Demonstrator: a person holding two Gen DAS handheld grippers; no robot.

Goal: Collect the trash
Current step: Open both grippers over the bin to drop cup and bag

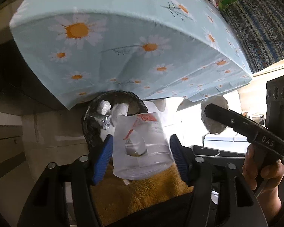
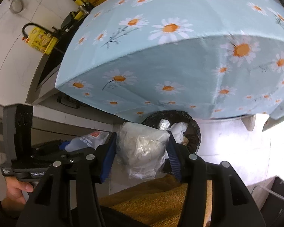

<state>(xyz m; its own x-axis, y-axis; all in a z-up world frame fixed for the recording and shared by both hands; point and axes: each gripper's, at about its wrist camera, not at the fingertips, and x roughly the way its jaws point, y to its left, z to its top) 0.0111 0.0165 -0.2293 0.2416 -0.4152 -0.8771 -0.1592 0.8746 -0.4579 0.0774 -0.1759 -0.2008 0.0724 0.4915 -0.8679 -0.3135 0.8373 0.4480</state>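
Left wrist view: left gripper (image 1: 141, 147) jaws clamp a clear plastic cup (image 1: 141, 143), long axis pointing forward toward the black trash bin (image 1: 90, 130) under the daisy-cloth table (image 1: 123, 28).

Right wrist view: right gripper (image 2: 142, 149) jaws hold a crumpled clear plastic bag (image 2: 142, 145), just before the bin (image 2: 196, 130).
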